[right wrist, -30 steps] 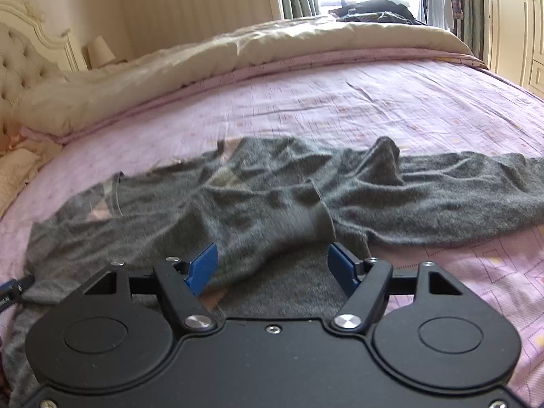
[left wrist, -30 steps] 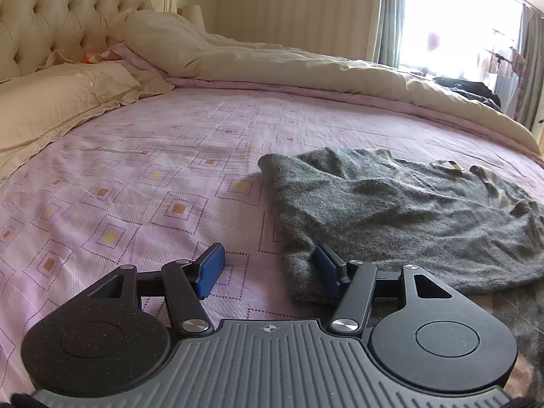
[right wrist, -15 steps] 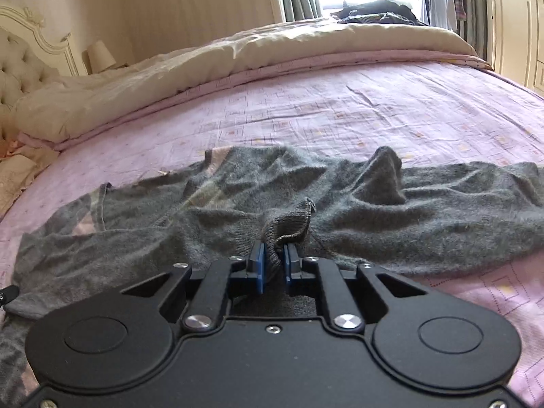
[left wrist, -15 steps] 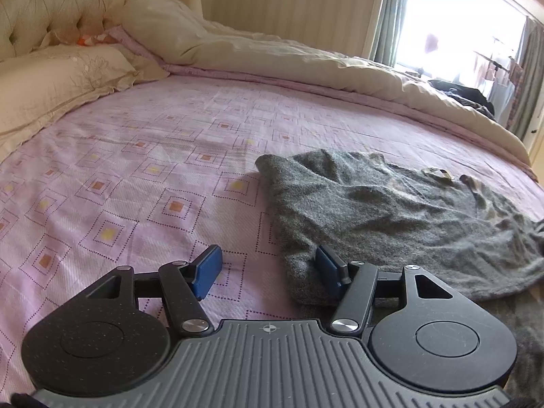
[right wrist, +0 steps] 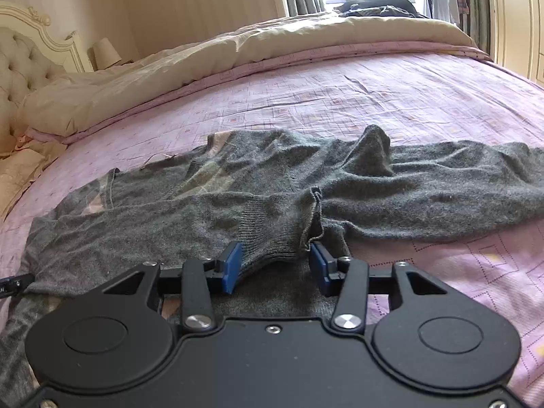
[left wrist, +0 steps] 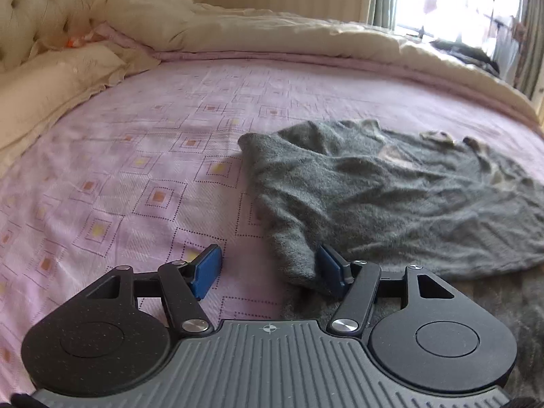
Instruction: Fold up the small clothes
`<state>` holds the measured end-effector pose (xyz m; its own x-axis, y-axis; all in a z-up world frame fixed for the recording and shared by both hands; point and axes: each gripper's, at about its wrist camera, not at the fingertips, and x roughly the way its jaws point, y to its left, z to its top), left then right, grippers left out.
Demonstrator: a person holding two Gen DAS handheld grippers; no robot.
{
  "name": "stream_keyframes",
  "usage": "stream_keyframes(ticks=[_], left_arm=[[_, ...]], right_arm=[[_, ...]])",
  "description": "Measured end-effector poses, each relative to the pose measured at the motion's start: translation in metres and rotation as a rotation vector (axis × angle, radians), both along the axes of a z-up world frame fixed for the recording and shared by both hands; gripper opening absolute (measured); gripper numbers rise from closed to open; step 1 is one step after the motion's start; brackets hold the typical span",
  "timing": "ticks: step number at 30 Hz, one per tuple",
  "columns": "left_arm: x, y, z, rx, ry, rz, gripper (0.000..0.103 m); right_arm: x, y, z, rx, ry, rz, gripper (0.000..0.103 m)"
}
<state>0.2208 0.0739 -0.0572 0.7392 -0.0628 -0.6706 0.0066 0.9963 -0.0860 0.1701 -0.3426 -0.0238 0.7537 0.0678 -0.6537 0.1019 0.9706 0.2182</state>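
A grey knit sweater [right wrist: 272, 197] lies rumpled and spread out on the pink bed, one sleeve stretched toward 3 o'clock in the right wrist view, a ribbed cuff folded across the body near 6 o'clock, the neckline toward 10 o'clock; in the left wrist view the sweater [left wrist: 391, 204] fills the 3 o'clock side

Right gripper [right wrist: 275, 267] jaws, pinched on the grey sweater's [right wrist: 272, 200] ribbed cuff [right wrist: 272, 241] half a second earlier, just reopening, cuff released and lying slack between the blue pads, left gripper [left wrist: 268, 268] jaws slightly wider.
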Motion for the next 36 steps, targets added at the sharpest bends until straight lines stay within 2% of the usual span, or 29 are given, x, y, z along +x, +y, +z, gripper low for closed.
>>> stream_keyframes(ticks=[3,7,10,16,17,18,19,22,26,28,32,33,36], left_arm=[[0.010,0.021,0.007,-0.074,0.032,0.031,0.062],[0.027,0.045,0.018,-0.281,0.064,0.014,0.061],[0.048,0.048,0.020,-0.339,0.090,0.004,0.061],[0.084,0.030,0.008,-0.321,0.143,-0.028,0.059],[0.084,0.027,0.008,-0.306,0.125,-0.033,0.051],[0.084,0.025,0.008,-0.290,0.113,-0.050,0.010],[0.085,0.021,0.010,-0.258,0.104,-0.062,0.007],[0.078,0.026,0.023,-0.187,0.006,-0.024,0.006],[0.089,0.036,0.014,-0.151,0.063,-0.009,0.006],[0.090,0.042,0.007,-0.170,0.081,-0.005,0.008],[0.088,0.051,0.007,-0.223,0.079,0.004,0.014],[0.086,0.053,0.010,-0.219,0.079,0.012,0.021],[0.071,0.055,0.027,-0.178,0.036,0.038,0.025]], right_arm=[[-0.006,0.001,0.002,0.028,-0.007,0.015,0.054],[-0.011,0.010,0.003,0.059,-0.018,0.035,0.054],[-0.015,0.020,0.005,0.079,-0.034,0.069,0.054],[-0.027,0.043,0.013,0.118,-0.085,0.165,0.058],[-0.029,0.048,0.013,0.122,-0.089,0.183,0.058],[-0.030,0.052,0.014,0.124,-0.092,0.199,0.058],[-0.032,0.058,0.015,0.122,-0.095,0.217,0.058],[-0.037,0.075,0.016,0.120,-0.103,0.274,0.058],[-0.036,0.095,0.013,0.110,-0.098,0.327,0.059],[-0.036,0.106,0.010,0.118,-0.084,0.353,0.059],[-0.037,0.135,0.008,0.119,-0.078,0.431,0.059],[-0.037,0.143,0.008,0.118,-0.078,0.450,0.059],[-0.035,0.164,0.001,0.110,-0.054,0.489,0.065]])
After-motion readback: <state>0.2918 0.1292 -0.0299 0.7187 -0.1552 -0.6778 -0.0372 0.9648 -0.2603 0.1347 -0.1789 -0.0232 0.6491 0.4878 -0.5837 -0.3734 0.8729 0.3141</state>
